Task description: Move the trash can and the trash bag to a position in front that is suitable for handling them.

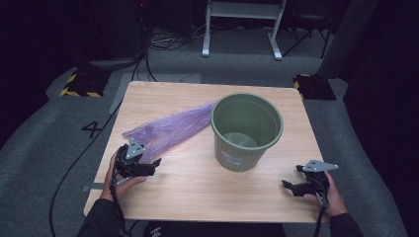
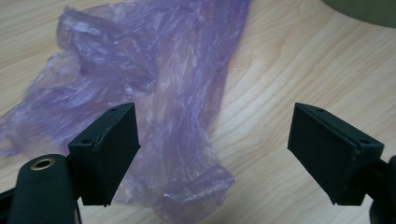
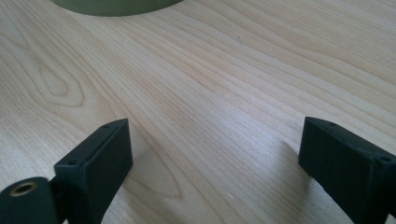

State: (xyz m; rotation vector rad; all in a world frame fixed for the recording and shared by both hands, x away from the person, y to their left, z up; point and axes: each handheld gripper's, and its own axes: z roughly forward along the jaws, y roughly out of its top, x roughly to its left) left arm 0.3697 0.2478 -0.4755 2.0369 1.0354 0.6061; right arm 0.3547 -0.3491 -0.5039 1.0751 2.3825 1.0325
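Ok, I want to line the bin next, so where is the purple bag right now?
In the high view the bag lies flat on the table's left half, stretching from the bin's rim down to the open left claw.

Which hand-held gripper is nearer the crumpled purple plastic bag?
Left. The left hand-held gripper sits open at the near end of the crumpled purple plastic bag, jaws just over its edge. The right hand-held gripper is open across the table, beyond the green plastic bin.
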